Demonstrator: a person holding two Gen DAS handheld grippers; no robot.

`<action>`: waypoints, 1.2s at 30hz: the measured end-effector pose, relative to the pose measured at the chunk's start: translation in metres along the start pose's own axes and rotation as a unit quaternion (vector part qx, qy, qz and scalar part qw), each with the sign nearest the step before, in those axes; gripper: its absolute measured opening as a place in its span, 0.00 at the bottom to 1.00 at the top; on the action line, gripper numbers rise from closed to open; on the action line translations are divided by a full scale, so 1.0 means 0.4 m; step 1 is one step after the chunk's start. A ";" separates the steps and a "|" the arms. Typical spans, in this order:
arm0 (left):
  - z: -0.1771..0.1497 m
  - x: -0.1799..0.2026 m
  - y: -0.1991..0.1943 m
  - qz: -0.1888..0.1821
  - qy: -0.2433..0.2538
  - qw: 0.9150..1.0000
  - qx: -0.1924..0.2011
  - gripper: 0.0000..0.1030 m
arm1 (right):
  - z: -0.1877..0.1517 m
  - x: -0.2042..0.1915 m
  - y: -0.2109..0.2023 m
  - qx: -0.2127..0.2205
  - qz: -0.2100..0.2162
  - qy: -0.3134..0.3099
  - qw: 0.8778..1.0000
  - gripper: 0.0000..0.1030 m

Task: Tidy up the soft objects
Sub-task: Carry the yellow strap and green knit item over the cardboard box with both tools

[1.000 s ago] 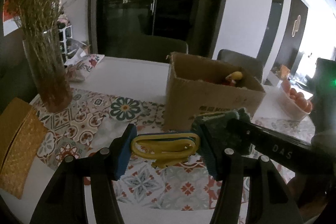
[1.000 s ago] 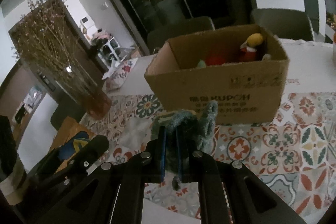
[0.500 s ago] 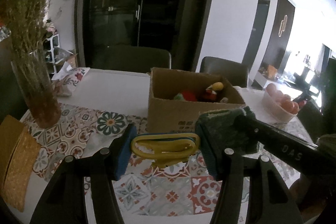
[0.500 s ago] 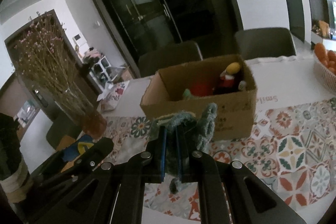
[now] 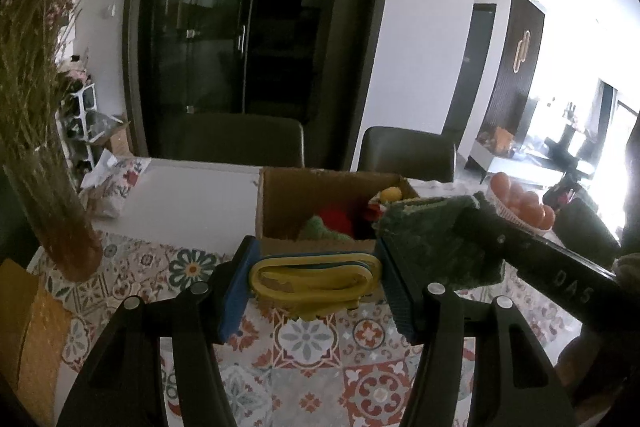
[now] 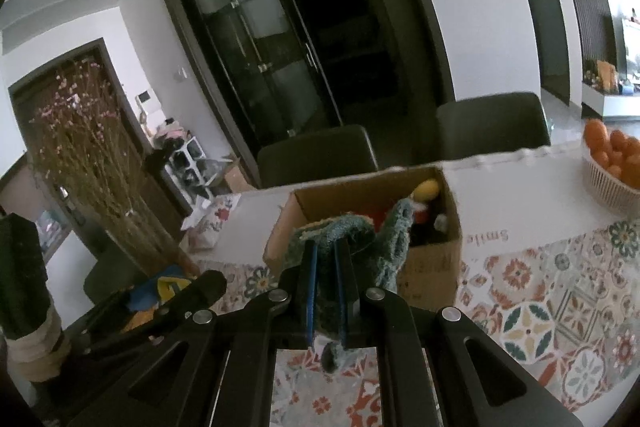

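Observation:
My left gripper (image 5: 316, 281) is shut on a yellow and blue soft toy (image 5: 314, 277), held above the patterned tablecloth in front of the open cardboard box (image 5: 280, 211). My right gripper (image 6: 326, 291) is shut on a green fuzzy cloth (image 6: 360, 239), held in the air before the same box (image 6: 436, 255). The cloth also shows in the left wrist view (image 5: 436, 239), right of my left fingers. Inside the box lie a red and yellow plush (image 6: 426, 191) and a green soft item (image 5: 320, 227).
A glass vase of dried flowers (image 5: 52, 203) stands at the left. A white basket of oranges (image 6: 612, 167) stands at the right. Two dark chairs (image 5: 240, 139) stand behind the table. A gold mat (image 5: 28, 323) lies at the near left.
Both grippers have risen and drawn back from the box with their loads still held. The inside of the box now shows more.

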State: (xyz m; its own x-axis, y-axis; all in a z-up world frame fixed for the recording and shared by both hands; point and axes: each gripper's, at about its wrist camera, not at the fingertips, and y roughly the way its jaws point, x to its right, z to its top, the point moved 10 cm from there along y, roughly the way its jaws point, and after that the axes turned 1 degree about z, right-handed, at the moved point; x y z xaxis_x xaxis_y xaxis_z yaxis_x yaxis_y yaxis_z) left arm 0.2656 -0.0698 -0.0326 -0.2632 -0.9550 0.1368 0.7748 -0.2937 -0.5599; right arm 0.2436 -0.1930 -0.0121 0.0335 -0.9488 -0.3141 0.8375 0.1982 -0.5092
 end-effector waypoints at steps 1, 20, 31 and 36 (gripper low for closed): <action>0.009 0.002 0.001 -0.002 0.001 1.000 0.002 0.57 | 0.010 -0.001 -0.003 0.003 -0.001 -0.001 1.000 0.09; 0.162 0.025 0.071 -0.020 0.021 1.000 0.009 0.57 | 0.167 -0.010 0.036 0.037 0.004 -0.017 0.999 0.09; 0.212 0.005 0.151 -0.021 0.014 1.000 -0.007 0.57 | 0.205 -0.004 0.122 0.024 0.015 -0.008 1.000 0.09; 0.208 -0.001 0.215 -0.023 0.012 0.999 -0.031 0.57 | 0.196 0.023 0.180 0.006 0.014 0.003 1.000 0.09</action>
State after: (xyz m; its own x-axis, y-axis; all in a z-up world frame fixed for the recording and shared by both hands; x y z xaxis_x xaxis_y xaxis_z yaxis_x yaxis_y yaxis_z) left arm 0.3801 -0.0979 -0.0129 -0.3112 -0.9393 0.1446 0.7248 -0.3330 -0.6031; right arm 0.3469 -0.2066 0.0111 0.0530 -0.9412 -0.3336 0.8430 0.2212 -0.4904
